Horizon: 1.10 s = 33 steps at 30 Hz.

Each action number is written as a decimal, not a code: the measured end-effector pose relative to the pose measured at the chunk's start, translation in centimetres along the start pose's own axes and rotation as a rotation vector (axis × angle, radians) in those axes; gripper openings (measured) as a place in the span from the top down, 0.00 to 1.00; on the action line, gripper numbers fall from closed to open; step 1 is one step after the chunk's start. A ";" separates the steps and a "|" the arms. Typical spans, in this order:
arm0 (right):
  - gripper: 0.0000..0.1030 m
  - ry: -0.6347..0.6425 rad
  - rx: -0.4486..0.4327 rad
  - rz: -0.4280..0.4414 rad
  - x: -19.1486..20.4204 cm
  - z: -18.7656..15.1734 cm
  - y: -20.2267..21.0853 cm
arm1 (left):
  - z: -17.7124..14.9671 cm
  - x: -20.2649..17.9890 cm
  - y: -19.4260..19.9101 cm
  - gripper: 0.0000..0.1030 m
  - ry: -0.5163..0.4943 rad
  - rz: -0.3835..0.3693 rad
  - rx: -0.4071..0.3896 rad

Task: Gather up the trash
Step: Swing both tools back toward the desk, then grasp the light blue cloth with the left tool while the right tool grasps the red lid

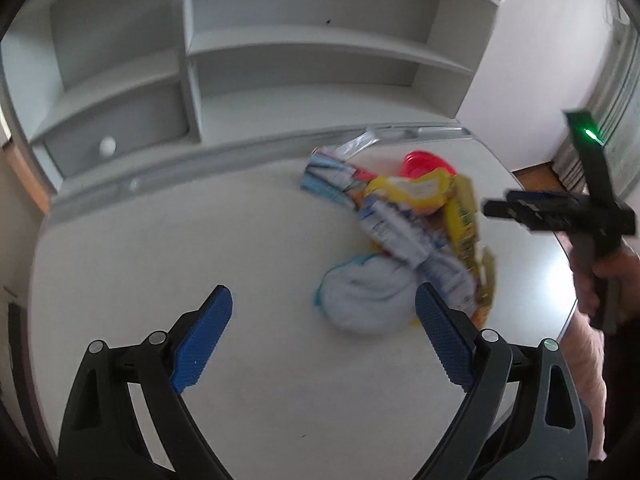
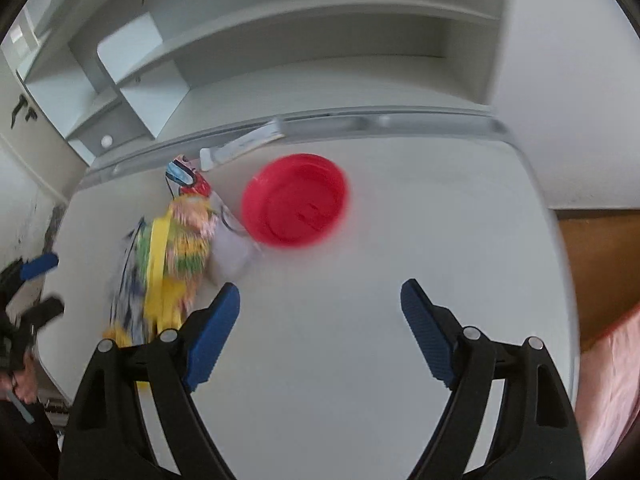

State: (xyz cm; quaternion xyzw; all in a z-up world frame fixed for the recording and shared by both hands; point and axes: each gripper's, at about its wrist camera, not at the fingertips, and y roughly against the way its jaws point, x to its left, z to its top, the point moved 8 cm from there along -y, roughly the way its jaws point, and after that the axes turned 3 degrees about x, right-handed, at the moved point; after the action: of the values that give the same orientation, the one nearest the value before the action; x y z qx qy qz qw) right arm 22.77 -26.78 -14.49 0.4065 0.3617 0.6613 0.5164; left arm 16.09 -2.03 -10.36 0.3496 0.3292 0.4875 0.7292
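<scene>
Hand-held gripper on the left (image 1: 324, 320) sits in the lower part of the left wrist view with its blue pads spread wide and nothing between them. Just above it, we see the trash pile (image 1: 404, 220): crumpled wrappers in yellow, blue and white, with a pale cloth-like wad (image 1: 364, 296) at its near end, right beside the right pad. All of it lies on the white bench (image 1: 180, 240), so we judge that collecting has not begun. The other hand-held gripper shows at the right edge of this frame.

In the right wrist view, the right hand-held gripper (image 2: 320, 312) is likewise released and empty, low in the frame. A red lid or dish (image 2: 296, 200) lies at centre, and the wrappers (image 2: 168, 248) trail down the left; blur keeps us from telling whether they touch it. No bin or bag shows in either view.
</scene>
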 end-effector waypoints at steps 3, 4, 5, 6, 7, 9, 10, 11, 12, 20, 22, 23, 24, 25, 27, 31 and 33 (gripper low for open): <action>0.22 0.037 0.037 -0.012 1.1 1.6 -2.5 | -0.4 0.1 -0.6 0.12 -0.005 -0.029 0.003; 0.22 0.043 0.046 -0.010 1.5 2.1 -3.4 | -0.5 -0.1 -0.7 0.12 -0.014 -0.044 0.001; 0.20 0.049 0.055 -0.006 1.7 2.5 -4.0 | -0.7 -0.2 -0.8 0.12 -0.025 -0.056 0.001; 0.17 0.055 0.059 0.002 1.9 2.8 -4.4 | -0.9 -0.5 -1.0 0.12 -0.042 -0.067 0.005; 0.16 0.061 0.059 0.003 2.0 3.2 -4.9 | -1.1 -0.9 -1.6 0.12 -0.069 -0.074 0.018; 0.16 0.071 0.060 -0.018 2.1 4.0 -5.6 | -1.3 -1.8 -2.3 0.12 -0.105 -0.085 0.034; 0.16 0.078 0.063 -0.019 2.1 4.3 -5.9 | -1.3 -2.4 -3.0 0.12 -0.139 -0.101 0.043; 0.16 0.086 0.070 -0.011 2.3 4.6 -6.3 | -1.2 -2.6 -3.2 0.12 -0.156 -0.106 0.041; 0.16 0.093 0.072 -0.009 2.4 4.5 -6.4 | -1.0 -2.7 -3.8 0.12 -0.170 -0.116 0.043; 0.12 0.132 0.074 -0.027 2.4 5.4 -7.7 | -0.6 -2.4 -6.8 0.13 -0.175 -0.168 0.075; 0.13 0.133 0.071 -0.031 2.3 5.5 -7.7 | -0.5 -2.4 -6.7 0.22 -0.165 -0.182 0.067; 0.17 0.132 0.068 -0.031 2.3 5.5 -7.7 | -0.4 -2.5 -6.7 0.42 -0.167 -0.187 0.064; 0.22 0.133 0.059 -0.037 2.4 5.5 -7.5 | -0.4 -2.5 -6.4 0.60 -0.167 -0.190 0.061; 0.22 0.128 0.053 -0.038 2.2 5.6 -7.3 | -0.4 -2.4 -6.3 0.67 -0.163 -0.186 0.063; 0.23 0.101 0.042 -0.030 2.1 5.7 -6.9 | -0.5 -2.1 -5.4 0.79 -0.157 -0.171 0.057; 0.23 0.097 0.008 -0.035 1.9 5.8 -5.2 | -0.3 -0.9 -3.0 0.82 -0.139 -0.110 0.021; 0.23 0.087 -0.006 -0.037 1.6 5.8 -4.4 | -0.2 -0.2 -2.2 0.82 -0.118 -0.087 0.012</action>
State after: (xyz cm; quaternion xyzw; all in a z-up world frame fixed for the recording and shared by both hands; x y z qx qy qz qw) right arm 29.56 -23.94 -15.76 0.3691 0.3892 0.6699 0.5133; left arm 16.91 -2.75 -12.24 0.3672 0.3036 0.4318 0.7658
